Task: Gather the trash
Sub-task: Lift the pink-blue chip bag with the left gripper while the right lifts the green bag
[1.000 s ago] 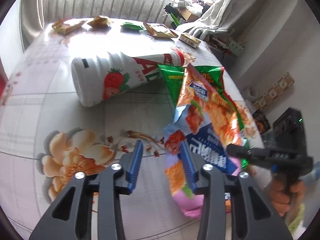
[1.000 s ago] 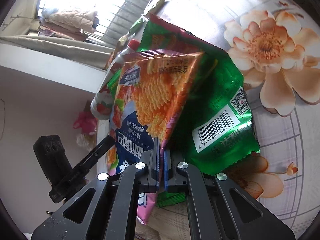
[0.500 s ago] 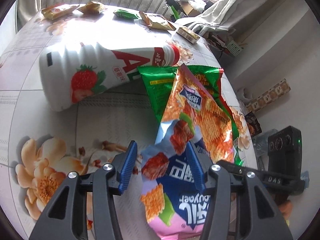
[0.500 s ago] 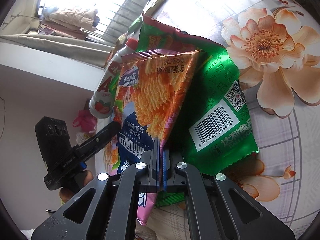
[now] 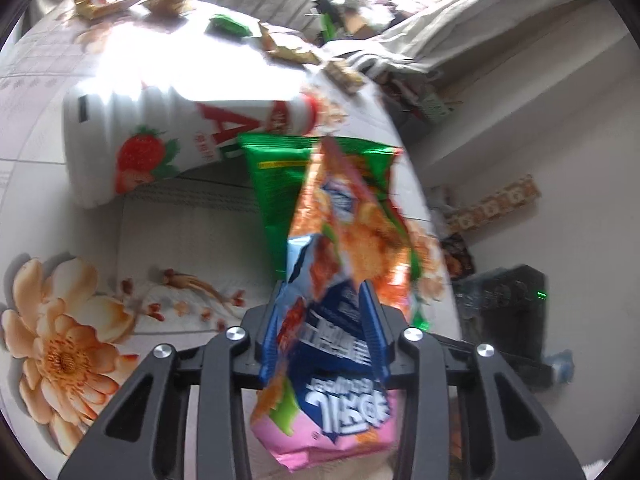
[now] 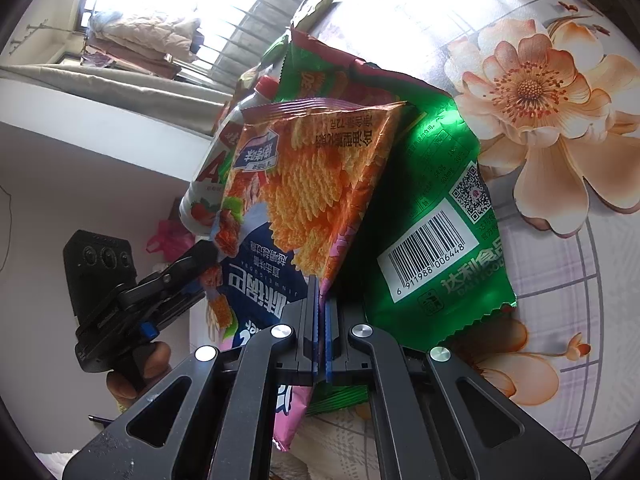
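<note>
An orange-and-blue chip bag [image 5: 344, 240] stands up off the floral table, over a green snack bag [image 5: 280, 176]. My right gripper [image 6: 322, 300] is shut on the chip bag's [image 6: 304, 184] edge, with the green bag [image 6: 432, 208] lying behind it. My left gripper [image 5: 322, 316] has its blue pads on both sides of the bag's lower blue part, jaws still partly apart. A white strawberry drink bottle [image 5: 160, 140] lies on its side behind the bags; it also shows in the right wrist view [image 6: 212, 176].
Several small wrappers [image 5: 280, 44] lie along the table's far edge by the window. The table edge [image 5: 416, 184] drops off right of the bags. The left gripper's handle and hand [image 6: 132, 312] show in the right wrist view.
My left gripper has moved right and forward around the chip bag and its jaws have narrowed onto it. My right gripper has kept hold of the bag.
</note>
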